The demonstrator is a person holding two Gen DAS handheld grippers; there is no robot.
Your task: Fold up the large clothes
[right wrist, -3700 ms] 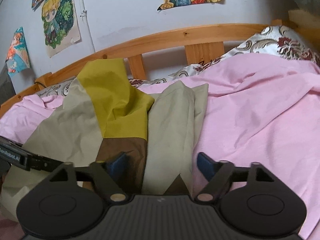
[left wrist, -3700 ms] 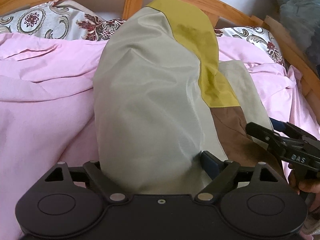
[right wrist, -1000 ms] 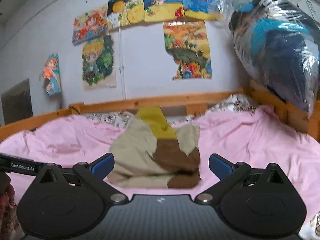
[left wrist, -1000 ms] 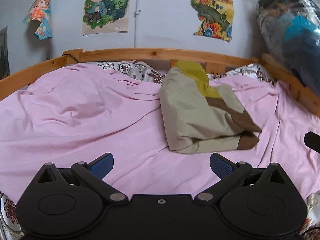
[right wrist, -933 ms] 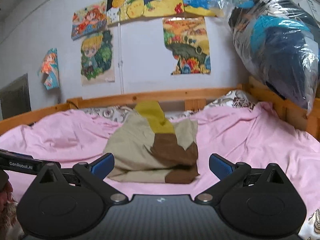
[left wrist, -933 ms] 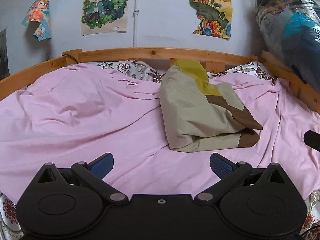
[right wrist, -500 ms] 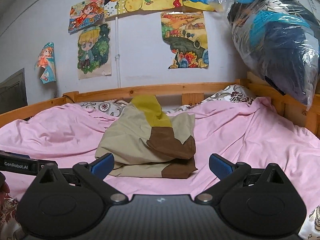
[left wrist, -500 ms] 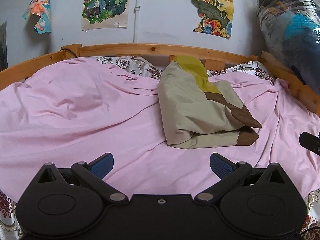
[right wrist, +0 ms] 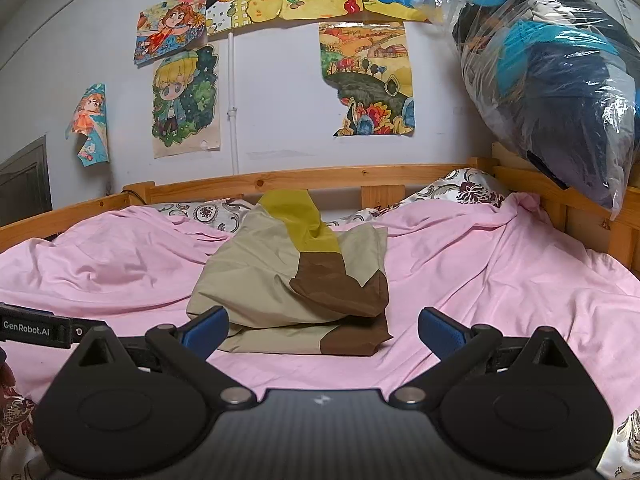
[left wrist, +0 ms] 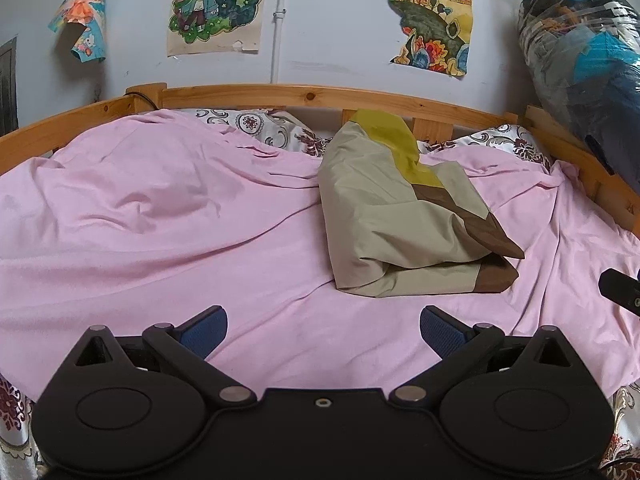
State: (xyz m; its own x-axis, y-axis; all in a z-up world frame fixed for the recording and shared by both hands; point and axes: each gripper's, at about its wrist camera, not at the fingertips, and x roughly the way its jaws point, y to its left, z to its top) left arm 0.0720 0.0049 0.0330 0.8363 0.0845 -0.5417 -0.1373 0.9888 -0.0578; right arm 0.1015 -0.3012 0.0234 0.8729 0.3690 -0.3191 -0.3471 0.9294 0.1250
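Observation:
A folded garment in beige, olive-yellow and brown lies on the pink sheet, its far end leaning against the wooden headboard. It also shows in the right wrist view. My left gripper is open and empty, held back from the garment over the sheet. My right gripper is open and empty, just short of the garment's near brown edge. The left gripper's body shows at the right wrist view's left edge.
Patterned pillows lie along the headboard. A wooden side rail runs at the right, with a clear plastic bag of dark clothes above it. Posters hang on the wall. The right gripper's tip shows at the left view's right edge.
Both grippers let go of the garment and pulled back from it. Over the last second they have dropped slightly and stayed open; the garment lies still.

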